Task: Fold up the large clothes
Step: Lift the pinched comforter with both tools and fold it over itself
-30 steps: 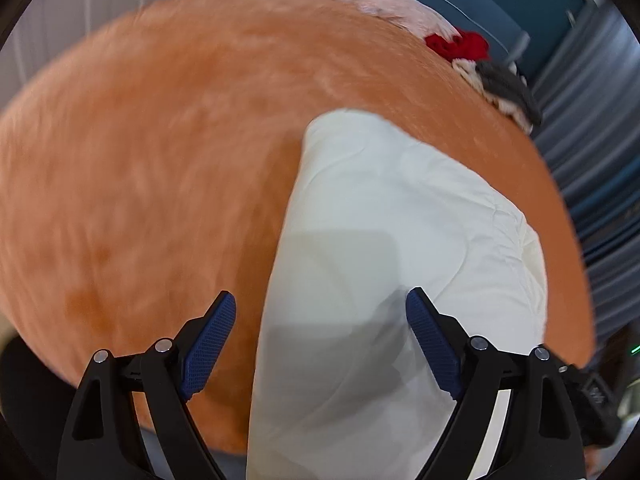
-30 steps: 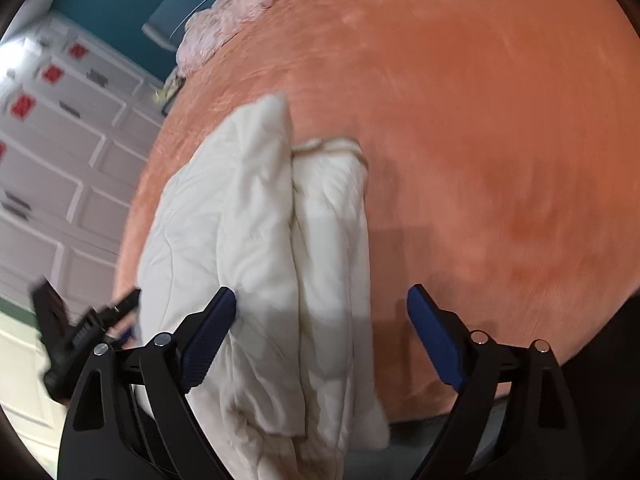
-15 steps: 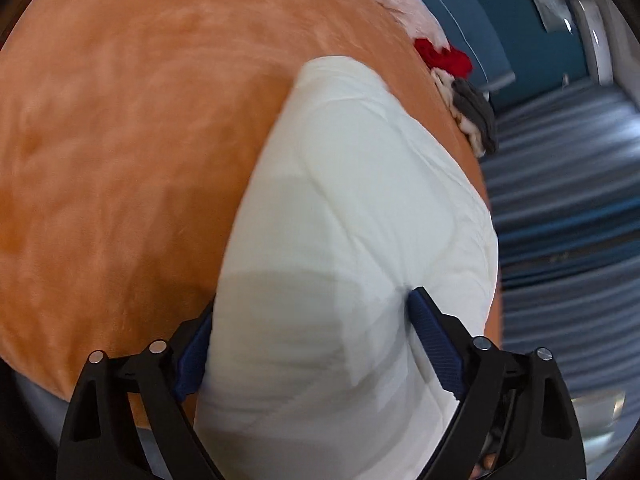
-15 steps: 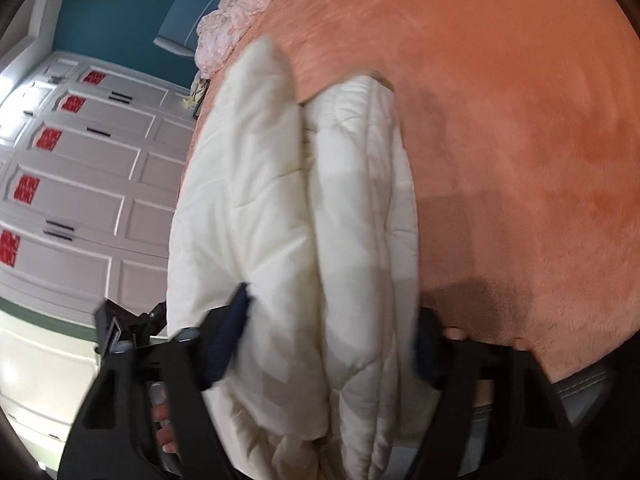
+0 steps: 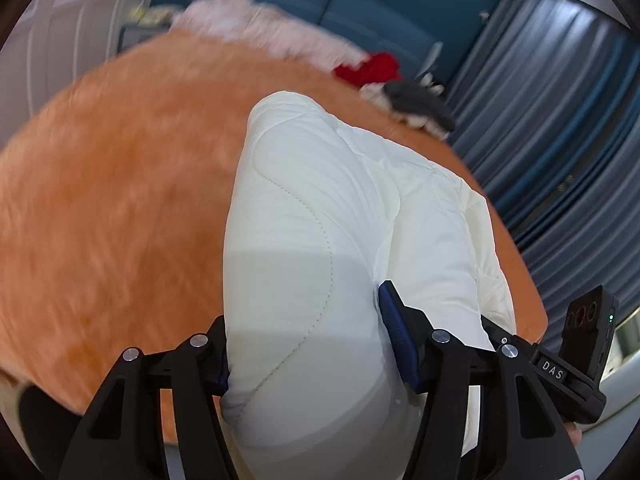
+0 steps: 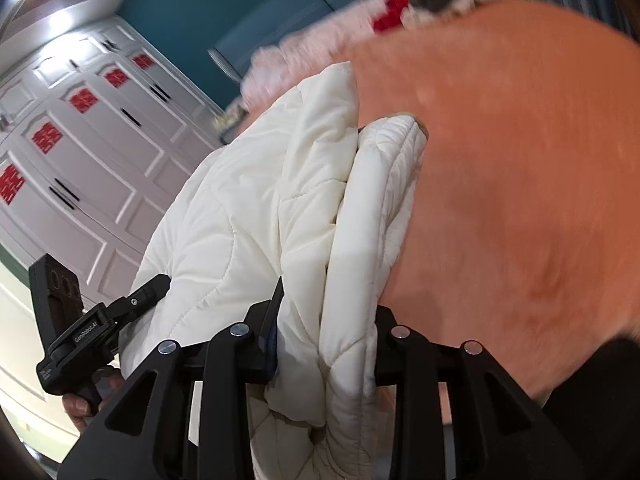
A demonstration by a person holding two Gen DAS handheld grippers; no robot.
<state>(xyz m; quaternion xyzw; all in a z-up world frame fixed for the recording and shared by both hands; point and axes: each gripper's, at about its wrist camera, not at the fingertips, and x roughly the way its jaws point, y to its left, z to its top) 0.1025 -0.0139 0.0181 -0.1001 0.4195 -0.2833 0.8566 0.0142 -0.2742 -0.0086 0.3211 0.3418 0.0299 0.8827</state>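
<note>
Left tool (image 5: 304, 344) and right tool (image 6: 326, 328) are clamped on the white quilted jacket (image 5: 340, 200); edges should be kept level, tension even, over the orange bed (image 5: 112, 184).

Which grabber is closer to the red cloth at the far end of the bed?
Neither, clearly. The left gripper and the right gripper both clamp the near end of the white padded jacket, far from the red cloth.
</note>
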